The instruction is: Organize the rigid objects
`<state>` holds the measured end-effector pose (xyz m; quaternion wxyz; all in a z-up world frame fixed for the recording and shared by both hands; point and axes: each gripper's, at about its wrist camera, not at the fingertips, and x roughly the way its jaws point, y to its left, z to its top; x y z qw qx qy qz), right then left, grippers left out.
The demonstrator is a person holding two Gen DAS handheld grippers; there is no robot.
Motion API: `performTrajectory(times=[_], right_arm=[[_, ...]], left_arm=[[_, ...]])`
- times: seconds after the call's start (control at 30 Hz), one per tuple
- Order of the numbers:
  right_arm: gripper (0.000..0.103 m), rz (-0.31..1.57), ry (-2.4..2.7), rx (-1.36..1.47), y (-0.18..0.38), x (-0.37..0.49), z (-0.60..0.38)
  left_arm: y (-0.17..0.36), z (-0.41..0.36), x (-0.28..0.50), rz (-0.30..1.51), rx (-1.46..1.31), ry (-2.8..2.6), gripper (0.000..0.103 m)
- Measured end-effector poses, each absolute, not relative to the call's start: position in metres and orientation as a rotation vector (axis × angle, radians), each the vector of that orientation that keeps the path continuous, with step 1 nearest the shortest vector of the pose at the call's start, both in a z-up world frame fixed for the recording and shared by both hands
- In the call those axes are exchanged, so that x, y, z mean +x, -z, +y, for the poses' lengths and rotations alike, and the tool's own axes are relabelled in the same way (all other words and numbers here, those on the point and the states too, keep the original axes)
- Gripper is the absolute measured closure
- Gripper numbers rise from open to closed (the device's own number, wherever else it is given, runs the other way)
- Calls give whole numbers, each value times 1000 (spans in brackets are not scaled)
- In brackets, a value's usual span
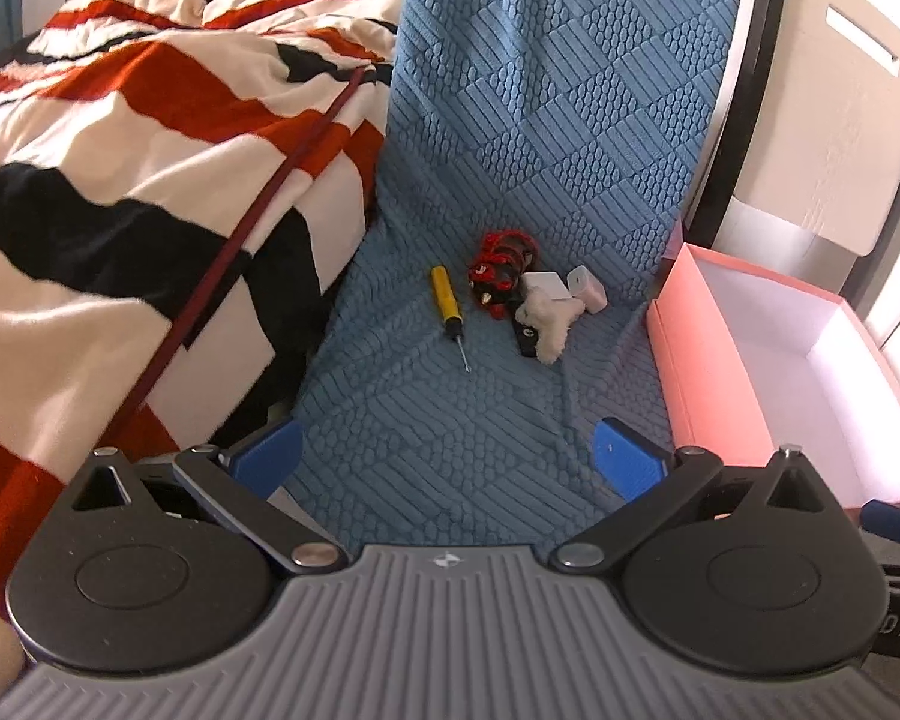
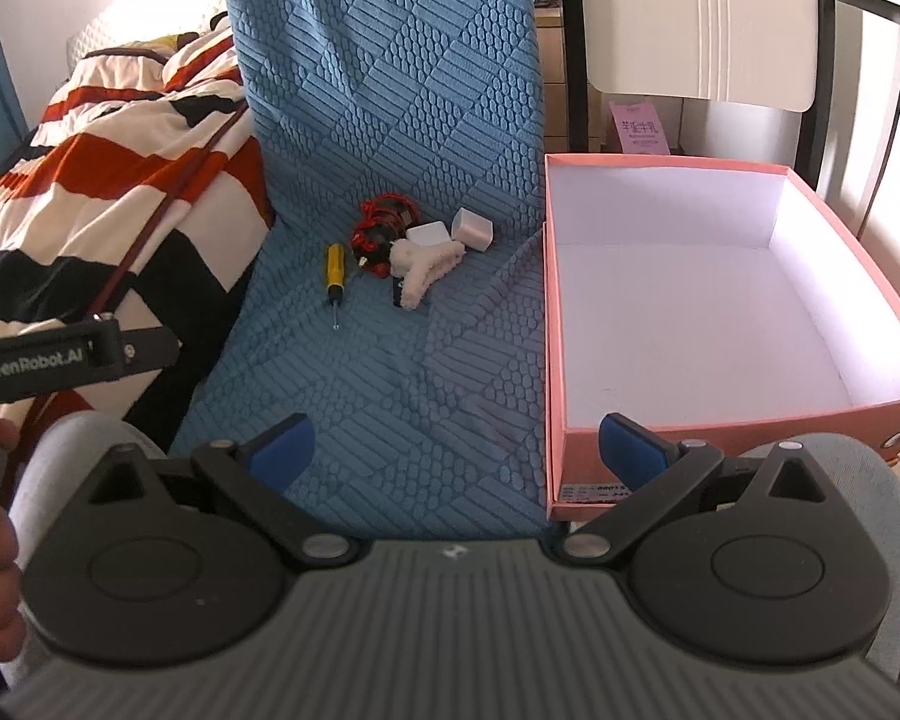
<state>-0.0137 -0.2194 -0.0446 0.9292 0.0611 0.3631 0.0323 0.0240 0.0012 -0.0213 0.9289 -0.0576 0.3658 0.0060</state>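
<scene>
Screwdriver point(image 1: 444, 294) lies at 12 o'clock from the left gripper point(image 1: 450, 459), jaws spread, empty. Right gripper point(image 2: 453, 447) likewise agape, screwdriver at 11 o'clock. Long axis runs roughly 12–6, tip nearest (judged: left is better lined up). Box point(image 2: 690, 414) at 1 o'clock, empty.

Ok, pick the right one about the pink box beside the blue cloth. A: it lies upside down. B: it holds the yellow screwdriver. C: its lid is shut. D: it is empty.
D: the pink box stands open with a bare white inside, while the yellow screwdriver and the other small items lie on the blue cloth to its left.
</scene>
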Motion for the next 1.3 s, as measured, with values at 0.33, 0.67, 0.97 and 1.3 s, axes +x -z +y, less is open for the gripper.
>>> performTrajectory(times=[0.33, 0.67, 0.97, 1.3], right_arm=[[0, 724, -60, 127, 47, -15, -220], [2, 657, -72, 99, 64, 3, -210], [8, 616, -70, 62, 76, 29, -207], [27, 591, -103, -17, 83, 56, -194]], left_arm=[[26, 6, 24, 756, -113, -12, 0], [67, 9, 65, 752, -123, 14, 0], [95, 5, 102, 723, -93, 26, 0], [107, 18, 147, 740, -112, 27, 0]])
